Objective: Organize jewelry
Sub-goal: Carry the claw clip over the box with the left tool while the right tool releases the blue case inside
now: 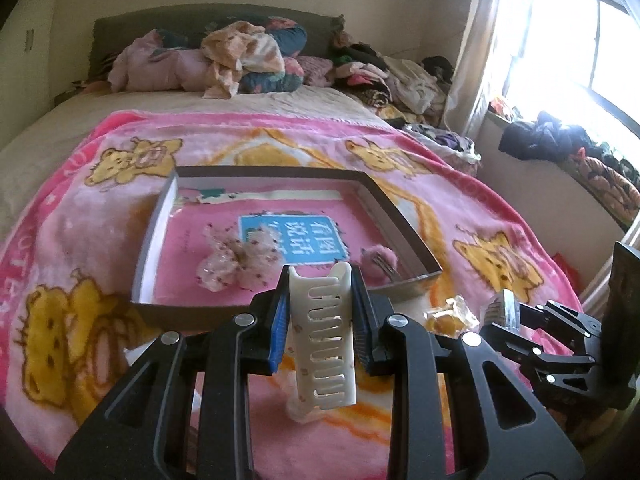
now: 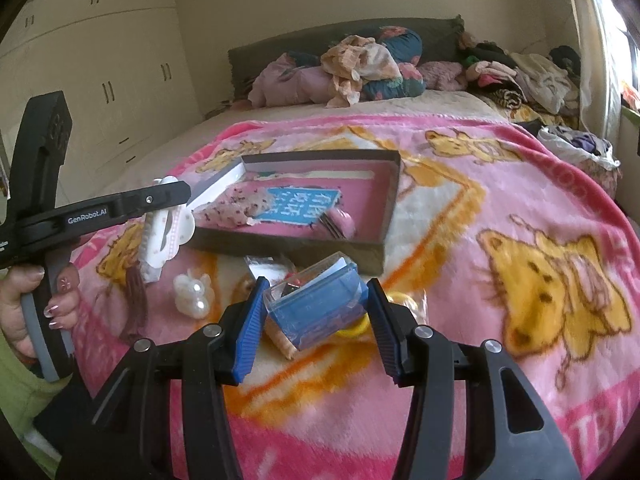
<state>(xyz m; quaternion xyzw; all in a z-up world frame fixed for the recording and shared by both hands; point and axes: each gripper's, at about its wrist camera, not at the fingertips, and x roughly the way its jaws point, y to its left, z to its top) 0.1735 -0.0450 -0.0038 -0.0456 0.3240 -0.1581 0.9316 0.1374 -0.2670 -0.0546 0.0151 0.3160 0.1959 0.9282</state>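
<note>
My left gripper (image 1: 320,280) is shut on a white hair claw clip (image 1: 324,344), held upright between its blue pads above the pink bear blanket (image 1: 80,240). My right gripper (image 2: 318,284) is shut on a small clear box with a blue insert (image 2: 320,310). Just beyond both stands a shallow dark-walled box (image 1: 400,222) with a pink floor. In it lie a sheer dotted bow (image 1: 240,258) and a pink fuzzy clip (image 1: 378,266). In the right wrist view the left gripper (image 2: 176,196), held by a hand (image 2: 24,308), carries the white clip (image 2: 168,228) left of the shallow box (image 2: 280,246).
Loose on the blanket in front of the box lie a pearl hair piece (image 2: 192,294), a brown tassel (image 2: 134,296), a small clear packet (image 2: 264,266) and yellow pieces in wrap (image 1: 450,316). Piled clothes and pillows (image 1: 248,56) fill the bed's head; a window (image 1: 580,40) is on the right.
</note>
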